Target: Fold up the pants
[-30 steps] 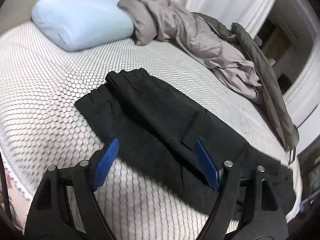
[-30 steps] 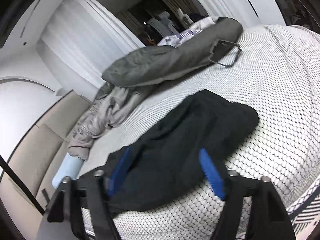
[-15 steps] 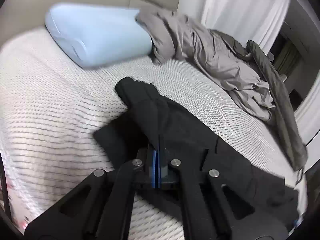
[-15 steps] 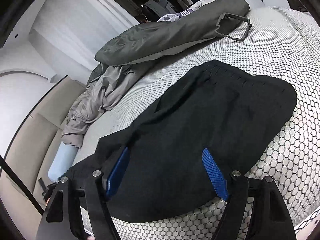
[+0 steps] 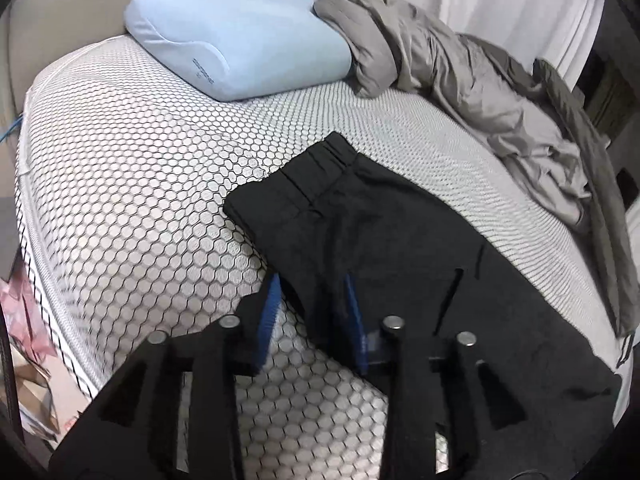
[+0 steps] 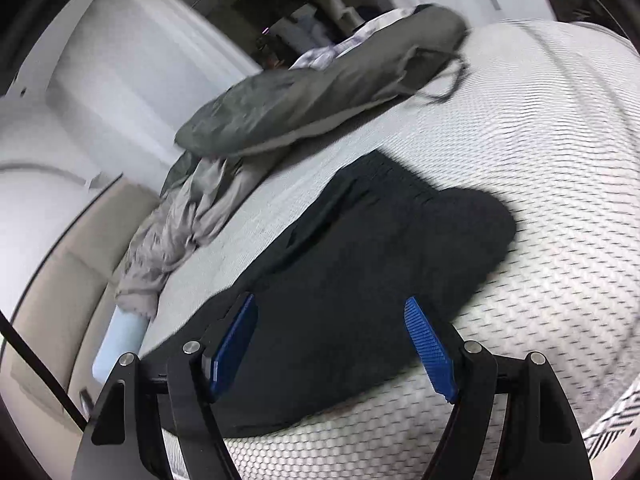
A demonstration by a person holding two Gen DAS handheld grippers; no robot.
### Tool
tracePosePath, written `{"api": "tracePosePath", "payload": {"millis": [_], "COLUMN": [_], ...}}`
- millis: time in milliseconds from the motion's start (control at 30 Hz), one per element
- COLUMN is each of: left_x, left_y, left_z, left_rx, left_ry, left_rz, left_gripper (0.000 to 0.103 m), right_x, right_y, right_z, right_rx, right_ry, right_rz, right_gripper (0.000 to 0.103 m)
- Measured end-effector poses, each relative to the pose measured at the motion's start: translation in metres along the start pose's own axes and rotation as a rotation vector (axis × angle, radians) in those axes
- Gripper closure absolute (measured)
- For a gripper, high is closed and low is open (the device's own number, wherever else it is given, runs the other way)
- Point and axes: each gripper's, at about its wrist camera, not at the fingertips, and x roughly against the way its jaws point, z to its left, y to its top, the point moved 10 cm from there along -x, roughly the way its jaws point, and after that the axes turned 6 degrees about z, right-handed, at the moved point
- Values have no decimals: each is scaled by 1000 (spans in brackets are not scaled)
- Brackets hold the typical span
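Observation:
Black pants point(image 5: 380, 240) lie lengthwise on the white honeycomb-patterned mattress point(image 5: 140, 200), folded narrow, with the gathered waistband point(image 5: 332, 156) at the far end. My left gripper point(image 5: 312, 280) hovers at their near left edge. Its jaws are opening; the fabric edge lies between the blue pads point(image 5: 270, 312) without being pressed. In the right wrist view the pants point(image 6: 380, 260) stretch across the mattress point(image 6: 560, 160). My right gripper point(image 6: 330, 300) stands wide open just above them, nothing pinched between its fingers.
A light blue pillow point(image 5: 240, 44) rests against the beige headboard. A crumpled grey blanket point(image 5: 460, 72) and a dark grey-green cover point(image 5: 600, 160) lie along the far side, also the blanket point(image 6: 180, 232) and cover point(image 6: 320, 96). The bed's edge drops off at the left.
The left gripper closed on the pants' edge, carried it across, and its jaws have since parted; the pants now lie narrower. The right gripper stayed open and sank closer to the fabric.

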Motion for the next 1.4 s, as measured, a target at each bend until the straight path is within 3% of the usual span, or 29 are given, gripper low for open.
{"api": "tracePosePath", "payload": {"millis": [100, 200, 300, 367, 433, 533, 700, 767, 833, 867, 900, 967, 1000, 1067, 1133, 1233, 1300, 1400], "left_x": [14, 23, 22, 20, 17, 16, 0, -8, -11, -9, -4, 7, 14, 20, 20, 15, 12, 10], "left_y": [-5, -17, -29, -37, -44, -54, -49, -48, -43, -41, -38, -37, -38, -41, -48, -69, -83, -104], "left_z": [-4, -18, -39, -52, -63, -73, -85, -87, -89, -91, -94, -100, -104, -119, -141, -178, -203, -237], "left_rx": [-3, -10, -41, -75, -98, -109, -133, -142, -162, -179, -201, -226, -233, -245, -266, -308, -337, -381], "left_ry": [7, -13, -49, -60, -63, -65, -35, 2, 38, 57, 74, 70, 47, -5, -68, -184, -255, -294], "left_rz": [-27, -23, 3, 16, 31, 50, 59, 61, 37, 16, -13, -53, -63, -66, -45, 42, 85, 101], "left_gripper": [48, 42, 41, 41, 41, 41, 41, 41, 41, 41, 41, 40, 40, 36, 32, 31, 25, 20], "right_x": [14, 21, 13, -3, -22, -34, 3, 5, -8, -9, -6, 8, 18, 30, 32, 17, -3, -19], "right_y": [8, 14, 19, 23, 27, 35, 44, 34, 13, 11, 13, 23, 30, 42, 53, 65, 79, 92], "right_z": [-32, -67, -84, -83, -75, -64, -38, -53, -84, -91, -90, -83, -80, -71, -60, -39, -29, -18], "right_rx": [-89, -215, -294, -311, -298, -223, -132, -109, -103, -103, -101, -94, -84, -51, -29, 42, 129, 261], "right_ry": [-38, -62, 2, 63, 105, 48, 54, -73, -256, -290, -274, -248, -253, -245, -209, -201, -274, -392], "right_rz": [-34, -55, -36, -5, 31, 19, -54, -10, 110, 123, 107, 54, 5, -48, -68, -37, 11, 90], "right_gripper": [26, 26, 26, 34, 58, 82, 88, 88, 74, 74, 73, 60, 54, 52, 41, 31, 28, 28]}}
